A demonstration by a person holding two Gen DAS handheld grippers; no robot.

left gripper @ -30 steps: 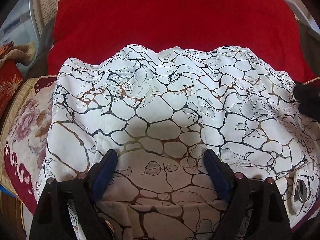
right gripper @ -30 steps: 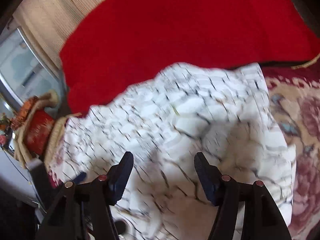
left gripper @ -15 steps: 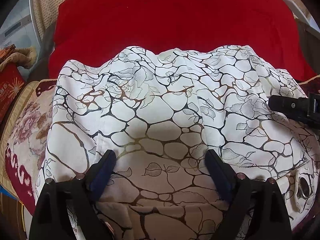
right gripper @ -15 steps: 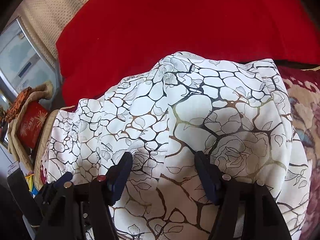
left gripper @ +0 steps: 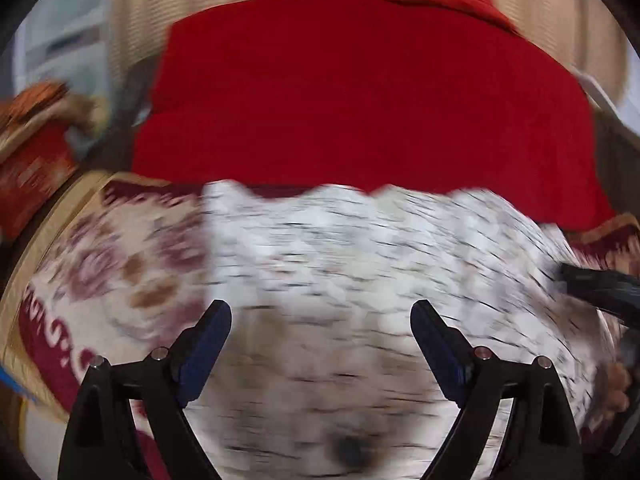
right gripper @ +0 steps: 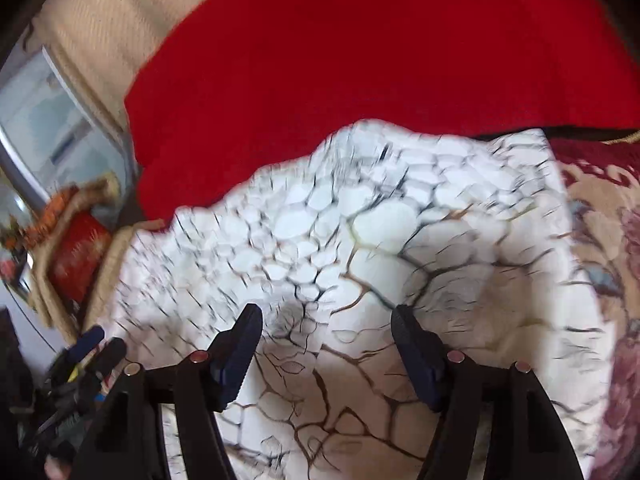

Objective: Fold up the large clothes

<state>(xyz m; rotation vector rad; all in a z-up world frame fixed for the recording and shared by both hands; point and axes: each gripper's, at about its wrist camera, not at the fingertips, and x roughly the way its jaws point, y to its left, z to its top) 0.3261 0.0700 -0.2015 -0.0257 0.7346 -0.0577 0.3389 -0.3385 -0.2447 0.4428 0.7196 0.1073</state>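
Note:
A white cloth with a black and gold cracked-stone and rose print [left gripper: 360,264] lies folded on a floral cover, blurred by motion in the left wrist view. It also fills the middle of the right wrist view [right gripper: 360,248]. My left gripper [left gripper: 320,312] is open and empty above the cloth's near part. My right gripper [right gripper: 326,316] is open and empty above the cloth too. The right gripper's black tip shows at the right edge of the left wrist view [left gripper: 596,284], and the left gripper shows at the lower left of the right wrist view [right gripper: 80,356].
A red blanket [left gripper: 360,100] lies behind the cloth, also seen in the right wrist view [right gripper: 360,48]. A floral beige and maroon cover [left gripper: 100,280] lies under the cloth. A red box [right gripper: 76,256] and clutter stand at the left. Beige curtain [right gripper: 104,24] hangs behind.
Both cameras have pulled back and tilted up, so the cloth sits lower and more red blanket shows. The left view has swung right, baring floral cover on its left. Both grippers stay open.

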